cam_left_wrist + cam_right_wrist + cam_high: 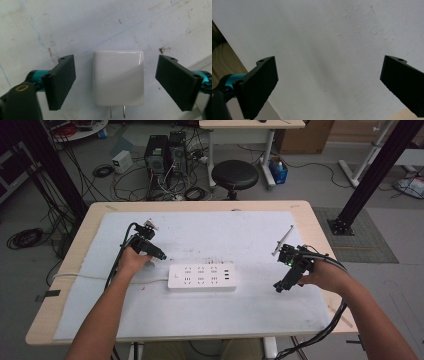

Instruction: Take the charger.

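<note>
Hovering over a white plug adapter, the left gripper holds its black jaws spread wide to either side of the small block, neither one touching it. The adapter lies flat on the scuffed white mat in the left gripper view, its two metal prongs pointing back toward the camera and its glossy face up. From the high view, the left gripper sits just beyond the left end of a white power strip, which lies in the middle of the mat with its cord trailing off toward the table's left edge; the adapter itself cannot be made out there. The right gripper waits well off to the right of the strip, its jaws likewise spread and with nothing between them, only bare mat ahead in its own view. The step in hand appears to be picking up the adapter, likely for the strip. A clean grasp calls for lowering until the jaws bracket the block's flat sides, keeping it centred between them, and closing evenly so the smooth casing does not twist or slip and the prongs remain free.
</note>
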`<state>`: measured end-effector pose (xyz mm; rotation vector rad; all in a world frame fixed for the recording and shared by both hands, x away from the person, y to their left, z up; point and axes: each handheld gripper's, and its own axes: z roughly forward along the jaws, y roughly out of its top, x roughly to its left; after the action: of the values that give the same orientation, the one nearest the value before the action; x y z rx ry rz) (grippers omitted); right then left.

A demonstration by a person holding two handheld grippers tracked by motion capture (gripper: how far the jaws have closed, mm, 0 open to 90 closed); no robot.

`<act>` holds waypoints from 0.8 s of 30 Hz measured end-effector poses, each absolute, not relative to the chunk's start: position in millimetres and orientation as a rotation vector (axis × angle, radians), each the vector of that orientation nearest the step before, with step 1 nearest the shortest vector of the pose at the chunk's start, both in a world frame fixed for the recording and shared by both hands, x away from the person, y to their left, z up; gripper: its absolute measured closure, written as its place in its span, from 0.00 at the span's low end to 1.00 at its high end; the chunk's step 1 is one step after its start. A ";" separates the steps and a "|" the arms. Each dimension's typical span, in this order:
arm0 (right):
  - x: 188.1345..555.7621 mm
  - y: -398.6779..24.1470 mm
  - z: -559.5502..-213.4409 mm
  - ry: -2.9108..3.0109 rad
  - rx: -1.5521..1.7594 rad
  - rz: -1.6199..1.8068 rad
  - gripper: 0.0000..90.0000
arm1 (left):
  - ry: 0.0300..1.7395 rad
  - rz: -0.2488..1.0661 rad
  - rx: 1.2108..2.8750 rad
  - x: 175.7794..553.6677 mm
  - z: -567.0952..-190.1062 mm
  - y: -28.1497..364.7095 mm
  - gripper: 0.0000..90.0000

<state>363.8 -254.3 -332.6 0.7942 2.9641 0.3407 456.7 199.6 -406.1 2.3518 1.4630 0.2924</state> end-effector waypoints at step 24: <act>364.9 -253.0 -336.1 2.978 0.778 0.325 0.01 | 1.427 0.318 2.375 455.4 -412.6 203.1 0.47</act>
<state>364.9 -253.0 -336.1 0.7781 2.9778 0.3250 455.4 203.1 -412.6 2.3749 1.4274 0.3184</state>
